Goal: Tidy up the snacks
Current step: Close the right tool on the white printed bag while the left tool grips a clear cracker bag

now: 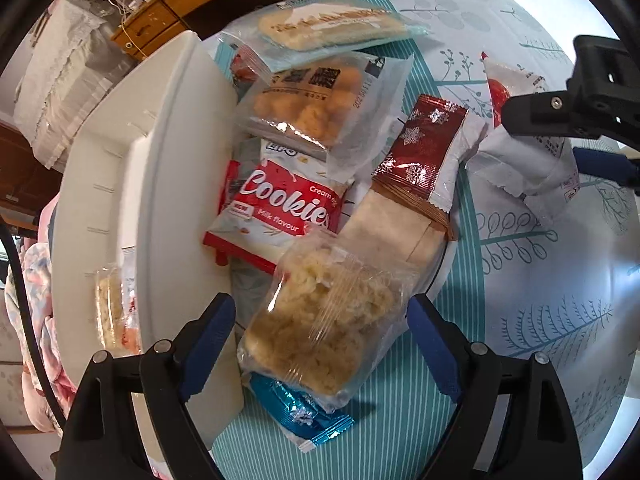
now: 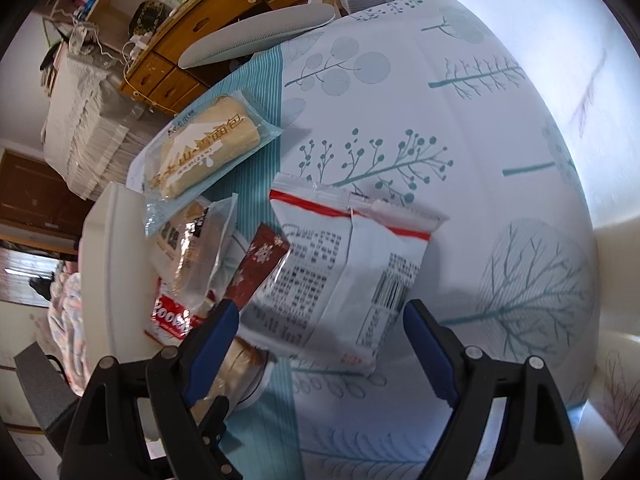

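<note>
A pile of snack packs lies on the patterned tablecloth beside a white bin (image 1: 120, 184). My left gripper (image 1: 322, 332) is open, its fingers either side of a clear pack of crumbly yellow cake (image 1: 320, 320) that rests on the pile. Behind it lie a red Cookies pack (image 1: 280, 208), a dark red snowflake pack (image 1: 420, 152), a pack of orange puffs (image 1: 316, 104) and a long bread pack (image 1: 336, 26). My right gripper (image 2: 320, 328) is open over a white pack with red stripe (image 2: 344, 264), its printed back up. That gripper also shows in the left wrist view (image 1: 600, 140).
A blue foil pack (image 1: 304, 412) lies under the cake pack. One cake pack (image 1: 114, 308) lies inside the white bin, which also shows in the right wrist view (image 2: 108, 272). A wooden drawer unit (image 2: 192, 48) and a grey chair seat (image 2: 256, 36) stand behind the table.
</note>
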`<state>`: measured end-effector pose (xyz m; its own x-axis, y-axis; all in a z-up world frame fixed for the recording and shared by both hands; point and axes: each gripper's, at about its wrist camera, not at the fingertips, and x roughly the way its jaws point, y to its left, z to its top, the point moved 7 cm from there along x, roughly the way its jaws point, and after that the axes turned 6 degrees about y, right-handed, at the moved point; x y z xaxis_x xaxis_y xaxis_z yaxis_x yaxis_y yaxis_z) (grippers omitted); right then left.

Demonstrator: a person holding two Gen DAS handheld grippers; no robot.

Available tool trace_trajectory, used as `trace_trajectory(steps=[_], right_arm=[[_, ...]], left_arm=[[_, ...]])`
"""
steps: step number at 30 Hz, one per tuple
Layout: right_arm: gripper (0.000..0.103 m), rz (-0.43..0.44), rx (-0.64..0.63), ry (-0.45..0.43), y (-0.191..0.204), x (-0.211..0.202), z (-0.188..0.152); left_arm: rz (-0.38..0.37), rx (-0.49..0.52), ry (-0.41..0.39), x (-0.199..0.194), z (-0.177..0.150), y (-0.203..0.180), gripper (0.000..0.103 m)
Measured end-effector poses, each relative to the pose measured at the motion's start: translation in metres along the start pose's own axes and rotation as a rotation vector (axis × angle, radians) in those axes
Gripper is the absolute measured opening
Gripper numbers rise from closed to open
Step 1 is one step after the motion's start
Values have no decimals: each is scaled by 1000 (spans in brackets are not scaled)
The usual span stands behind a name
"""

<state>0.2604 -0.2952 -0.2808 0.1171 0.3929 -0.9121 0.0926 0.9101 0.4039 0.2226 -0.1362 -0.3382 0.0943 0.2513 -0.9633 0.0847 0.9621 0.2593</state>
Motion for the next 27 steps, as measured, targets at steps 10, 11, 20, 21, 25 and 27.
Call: trace_trajectory(steps=[10,11,20,21,25,27], right_arm=[[88,-59,-110,-38,13,9,13],[88,-61,-119,-38,15,11,14],[79,-91,-177,-90,25,8,18],[76,-87,-177,-92,26,7,18],[64,-87,-178,-84,25,6,15],[63,-86,-177,-83,26,4,13]], left_arm=[[-47,17,36,22,7,2,88],[-48,25,36,23,8,2,88],[-103,33,35,27,8,-8,73],[-107,32,36,25,5,-9,72],[-114,27,42,22,-1,-7,68],[-127,25,51,18,-6,-6,68]])
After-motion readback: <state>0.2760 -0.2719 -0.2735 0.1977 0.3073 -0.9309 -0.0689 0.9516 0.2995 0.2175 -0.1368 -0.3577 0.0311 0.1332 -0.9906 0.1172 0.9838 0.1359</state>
